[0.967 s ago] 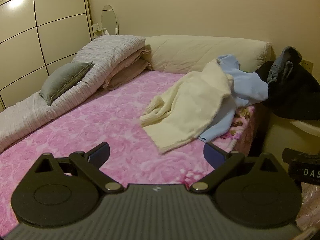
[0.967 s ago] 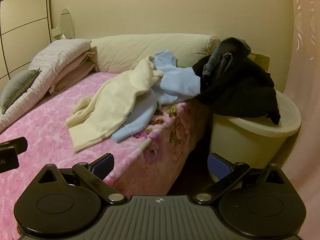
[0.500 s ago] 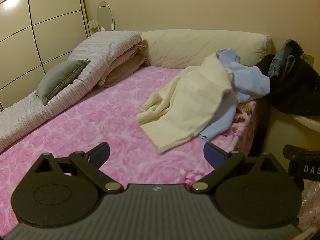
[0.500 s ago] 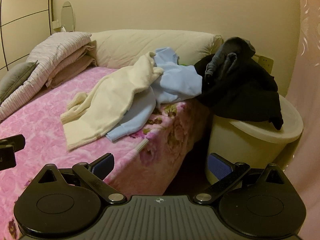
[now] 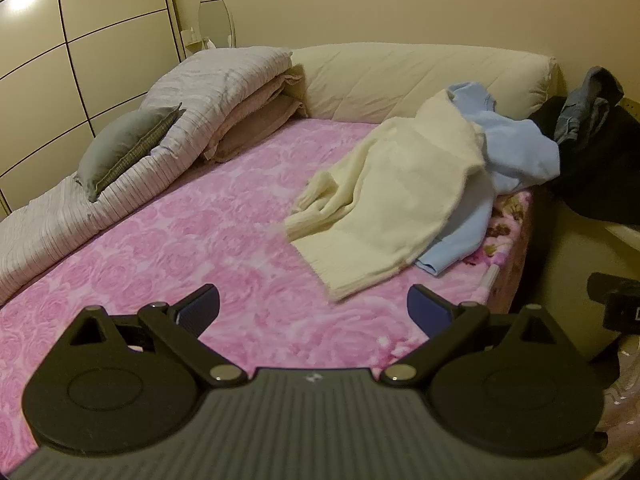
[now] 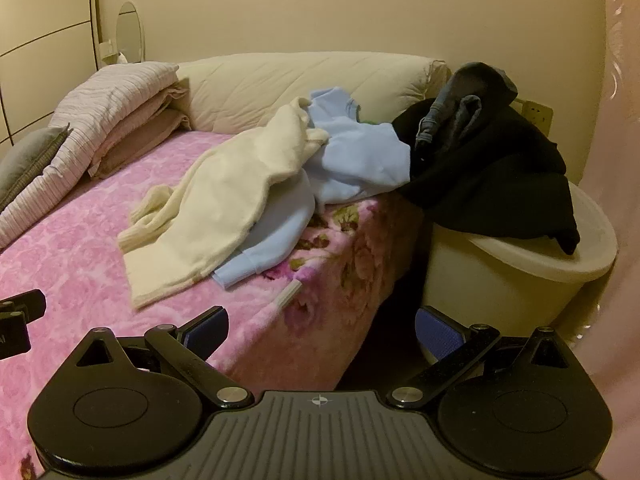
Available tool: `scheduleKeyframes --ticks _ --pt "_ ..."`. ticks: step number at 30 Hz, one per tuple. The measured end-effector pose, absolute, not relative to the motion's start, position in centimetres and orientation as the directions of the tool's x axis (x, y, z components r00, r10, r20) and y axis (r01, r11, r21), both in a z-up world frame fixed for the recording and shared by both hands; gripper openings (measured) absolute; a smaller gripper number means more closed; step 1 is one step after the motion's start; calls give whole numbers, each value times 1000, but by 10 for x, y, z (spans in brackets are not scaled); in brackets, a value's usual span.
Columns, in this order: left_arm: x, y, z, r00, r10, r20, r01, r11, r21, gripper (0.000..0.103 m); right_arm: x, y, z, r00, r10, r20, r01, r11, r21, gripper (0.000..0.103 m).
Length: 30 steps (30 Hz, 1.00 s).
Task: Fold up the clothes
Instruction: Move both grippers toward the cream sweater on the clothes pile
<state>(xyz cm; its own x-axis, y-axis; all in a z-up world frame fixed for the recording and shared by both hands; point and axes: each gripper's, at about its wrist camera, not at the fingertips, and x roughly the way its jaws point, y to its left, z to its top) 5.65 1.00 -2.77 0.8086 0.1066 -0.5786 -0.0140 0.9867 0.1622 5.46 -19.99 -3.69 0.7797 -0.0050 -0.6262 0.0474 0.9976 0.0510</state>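
A cream garment [image 5: 392, 200] [image 6: 224, 204] lies crumpled on the pink bedspread [image 5: 192, 248] [image 6: 72, 264], partly over a light blue garment [image 5: 516, 152] [image 6: 360, 152] near the bed's right edge. Dark clothes [image 5: 596, 148] [image 6: 492, 176] are heaped on a cream tub [image 6: 520, 280] beside the bed. My left gripper [image 5: 313, 312] is open above the bedspread, short of the cream garment, holding nothing. My right gripper [image 6: 321, 330] is open over the bed's right edge, also holding nothing.
Folded blankets [image 5: 224, 100] [image 6: 116, 120] and a grey cushion [image 5: 124, 148] lie along the bed's left side. A long cream bolster [image 5: 416, 76] [image 6: 304, 84] runs along the wall. Wardrobe doors [image 5: 80, 60] stand at left. A pink curtain [image 6: 616, 200] hangs at right.
Both grippers have moved forward toward the clothes, which now look larger and nearer. The fingers stay open and the garments have not moved.
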Motion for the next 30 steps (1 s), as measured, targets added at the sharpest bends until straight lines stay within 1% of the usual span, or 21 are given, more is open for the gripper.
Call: scheduleKeyframes --ticks 6,12,16,21,24,27,30 --pt "77 13 -40 794 110 -597 -16 987 160 99 74 -197 -51 765 -4 -644 46 998 49 102" --pt "115 18 -65 769 106 -630 -6 987 158 99 108 -195 -75 739 -9 -674 42 999 33 102" --pt "152 19 -89 745 101 -659 8 987 161 99 139 -193 -96 716 -16 -698 48 998 26 102" --pt "211 19 -122 717 54 -695 50 990 129 98 187 -189 -126 694 -15 -720 33 999 11 102" --pt "245 14 -138 685 27 -728 84 990 115 93 215 -190 -138 677 -25 -736 39 999 2 102" --pt "269 9 -139 657 25 -754 105 987 125 92 236 -194 -135 650 -21 -760 51 999 16 102" --pt "284 5 -120 641 20 -767 120 985 125 92 250 -197 -121 631 -15 -776 58 998 28 102"
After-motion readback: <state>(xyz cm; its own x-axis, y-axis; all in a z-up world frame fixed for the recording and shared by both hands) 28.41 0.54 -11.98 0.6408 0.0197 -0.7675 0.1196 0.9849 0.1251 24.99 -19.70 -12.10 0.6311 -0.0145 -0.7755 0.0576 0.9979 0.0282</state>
